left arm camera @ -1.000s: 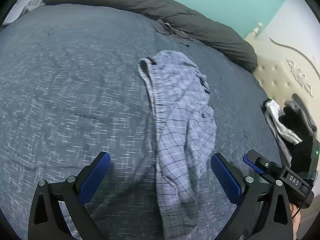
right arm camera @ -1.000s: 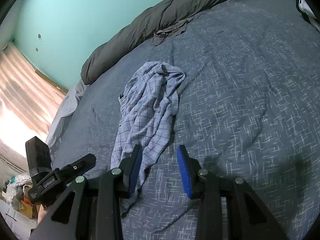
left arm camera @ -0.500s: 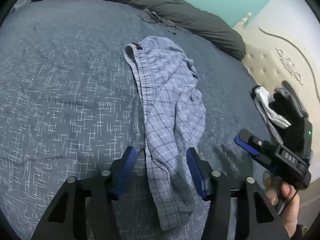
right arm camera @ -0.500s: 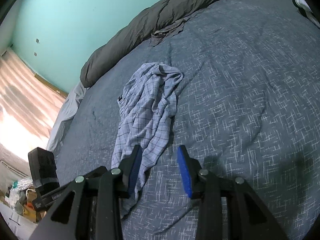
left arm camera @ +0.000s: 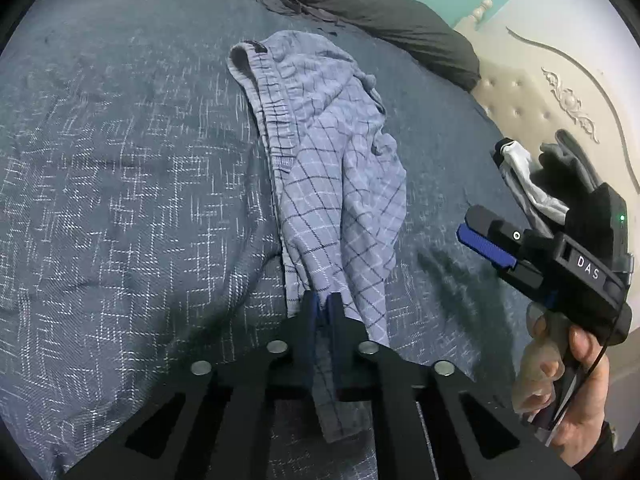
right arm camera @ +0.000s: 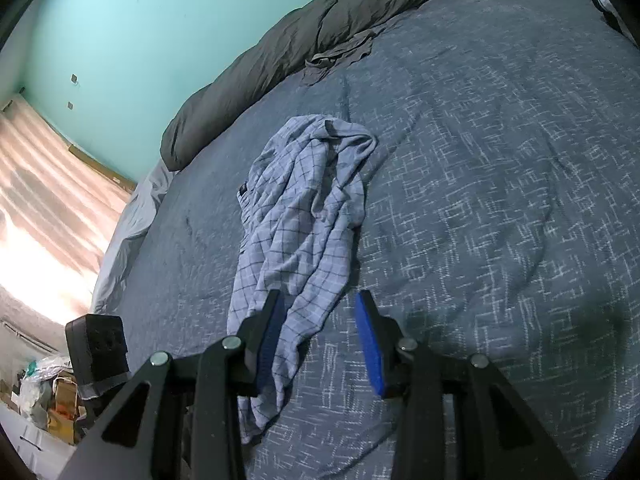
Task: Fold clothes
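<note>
A light blue checked garment (left arm camera: 340, 168) with an elastic waistband lies crumpled lengthwise on the dark blue bedspread (left arm camera: 120, 200). My left gripper (left arm camera: 322, 304) has its jaws closing to a tight pinch on the garment's near end, and cloth shows between the blue pads and hangs out below them. In the right wrist view the same garment (right arm camera: 308, 208) runs toward my right gripper (right arm camera: 318, 296), which stands partly open. Its left finger lies over the cloth edge, and its right pad (right arm camera: 370, 344) is over bare bedspread. A hand holds the right gripper (left arm camera: 480, 236) beside the garment.
A rolled dark grey duvet (right arm camera: 320, 24) and a small grey garment (right arm camera: 340, 56) lie along the bed's far edge by the teal wall. Black and white clothes (left arm camera: 532, 184) are piled near the cream headboard (left arm camera: 540, 92). Curtains (right arm camera: 48, 208) and floor clutter (right arm camera: 44, 392) are past the left side.
The left gripper's jaws went from wide open to shut on the garment's near end while it sank and tipped toward the cloth. The right gripper stayed still.
</note>
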`<state>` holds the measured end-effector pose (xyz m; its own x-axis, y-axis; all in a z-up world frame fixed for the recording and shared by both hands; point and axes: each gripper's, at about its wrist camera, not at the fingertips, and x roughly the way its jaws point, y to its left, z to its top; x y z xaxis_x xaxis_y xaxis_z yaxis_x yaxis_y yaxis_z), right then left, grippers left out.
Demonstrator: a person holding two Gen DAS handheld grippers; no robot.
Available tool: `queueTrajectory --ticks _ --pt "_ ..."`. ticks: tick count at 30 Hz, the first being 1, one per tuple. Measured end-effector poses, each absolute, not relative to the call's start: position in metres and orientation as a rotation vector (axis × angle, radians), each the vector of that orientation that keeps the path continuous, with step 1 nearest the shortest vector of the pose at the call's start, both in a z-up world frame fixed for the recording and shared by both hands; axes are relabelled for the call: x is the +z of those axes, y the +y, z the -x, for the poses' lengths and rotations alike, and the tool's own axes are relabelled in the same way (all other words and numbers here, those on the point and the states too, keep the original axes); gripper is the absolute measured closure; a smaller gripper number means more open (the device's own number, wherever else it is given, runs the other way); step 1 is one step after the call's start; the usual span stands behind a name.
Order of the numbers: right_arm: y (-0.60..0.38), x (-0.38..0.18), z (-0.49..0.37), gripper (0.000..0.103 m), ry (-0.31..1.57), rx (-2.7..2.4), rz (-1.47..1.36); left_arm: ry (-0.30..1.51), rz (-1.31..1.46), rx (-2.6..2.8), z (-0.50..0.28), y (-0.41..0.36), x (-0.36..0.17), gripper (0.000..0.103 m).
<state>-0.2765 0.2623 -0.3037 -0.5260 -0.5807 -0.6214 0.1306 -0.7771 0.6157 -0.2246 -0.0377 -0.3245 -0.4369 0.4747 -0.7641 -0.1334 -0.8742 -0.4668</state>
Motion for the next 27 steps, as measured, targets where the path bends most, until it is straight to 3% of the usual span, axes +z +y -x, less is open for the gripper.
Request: queueTrajectory --ticks 10,13,27 --pt "0.258 -0.302 0.283 0.066 -0.72 -2.313 -1.216 -0.498 1.329 2.393 0.222 -0.063 -0.303 0.102" --pt "0.251 -0.305 0.288 0.057 -0.7 -2.306 -1.243 -0.511 1.316 2.412 0.219 -0.074 -0.299 0.102" --pt "0.202 -0.32 0.305 0.055 -0.576 -2.28 -1.286 -0.575 1.255 2.481 0.206 -0.119 -0.285 0.103"
